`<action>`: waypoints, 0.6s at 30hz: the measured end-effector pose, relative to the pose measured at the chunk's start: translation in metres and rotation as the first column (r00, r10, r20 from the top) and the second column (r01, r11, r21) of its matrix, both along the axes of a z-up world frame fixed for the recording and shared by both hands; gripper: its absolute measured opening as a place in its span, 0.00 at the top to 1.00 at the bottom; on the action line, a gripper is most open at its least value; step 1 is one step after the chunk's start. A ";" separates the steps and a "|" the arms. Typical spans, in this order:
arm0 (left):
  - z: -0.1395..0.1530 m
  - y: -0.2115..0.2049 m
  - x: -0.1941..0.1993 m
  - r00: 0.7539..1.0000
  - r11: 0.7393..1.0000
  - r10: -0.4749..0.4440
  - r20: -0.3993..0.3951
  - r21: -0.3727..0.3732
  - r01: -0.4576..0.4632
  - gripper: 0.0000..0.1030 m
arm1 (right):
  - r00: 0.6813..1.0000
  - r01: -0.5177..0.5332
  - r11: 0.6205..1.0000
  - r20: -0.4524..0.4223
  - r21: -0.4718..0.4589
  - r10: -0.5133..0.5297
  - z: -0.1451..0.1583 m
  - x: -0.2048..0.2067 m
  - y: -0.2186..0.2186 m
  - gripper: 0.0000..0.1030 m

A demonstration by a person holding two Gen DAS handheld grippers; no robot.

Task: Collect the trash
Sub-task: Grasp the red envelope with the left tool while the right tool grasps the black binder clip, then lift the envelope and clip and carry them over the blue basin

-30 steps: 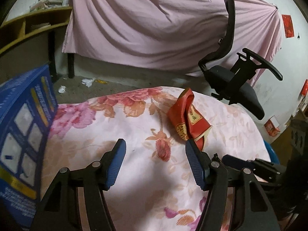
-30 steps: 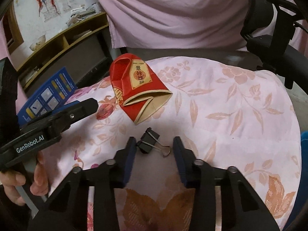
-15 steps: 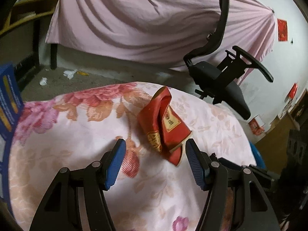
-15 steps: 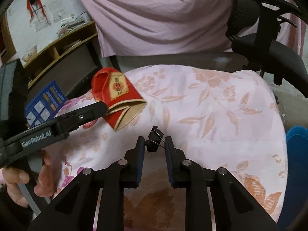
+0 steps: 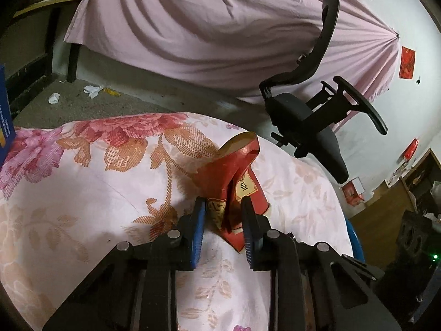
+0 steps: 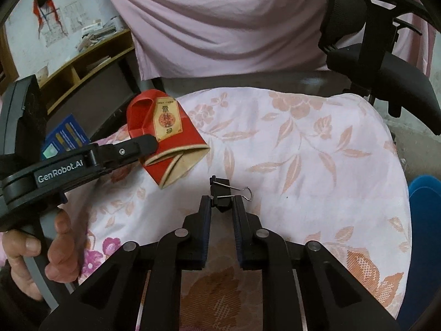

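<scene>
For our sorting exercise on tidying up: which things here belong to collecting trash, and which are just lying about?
Part of the job:
- crushed red paper cup, between the closing left hand-held gripper
- black binder clip, pinched in the right hand-held gripper
- paper scraps on the floor

Just lying about:
- office chair
- blue box
- floral cloth

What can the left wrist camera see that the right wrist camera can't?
Only the left wrist view shows the left gripper from behind, its jaws closing around the crushed red paper cup, plus scraps of litter on the floor. Only the right wrist view shows the right gripper shut on a black binder clip, and the person's hand. Both show the cup, the flowered cloth, the blue box and the black chair.
</scene>
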State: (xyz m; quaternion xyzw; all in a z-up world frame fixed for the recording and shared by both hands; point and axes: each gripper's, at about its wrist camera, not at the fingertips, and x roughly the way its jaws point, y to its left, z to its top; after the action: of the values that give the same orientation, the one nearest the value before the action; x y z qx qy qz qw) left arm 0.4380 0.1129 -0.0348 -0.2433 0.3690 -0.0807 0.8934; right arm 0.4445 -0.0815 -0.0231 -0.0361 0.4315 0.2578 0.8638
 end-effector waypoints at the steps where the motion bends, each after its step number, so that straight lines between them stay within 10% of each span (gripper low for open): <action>1: 0.001 0.000 -0.001 1.000 1.000 0.003 0.006 -0.001 -0.003 0.83 | 1.000 0.000 1.000 -0.002 0.000 0.000 0.000 0.000 0.000 0.87; 18: 0.025 -0.022 -0.045 0.977 0.986 0.063 0.206 0.135 -0.092 0.84 | 0.993 0.016 0.999 0.115 0.045 -0.022 0.015 -0.017 -0.009 0.87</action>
State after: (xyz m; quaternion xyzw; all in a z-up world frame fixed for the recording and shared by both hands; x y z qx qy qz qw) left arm 0.3928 0.0911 -0.0098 -0.1831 0.2721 -0.0428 0.9437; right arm 0.4277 -0.0904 -0.0077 -0.0278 0.3751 0.2565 0.8903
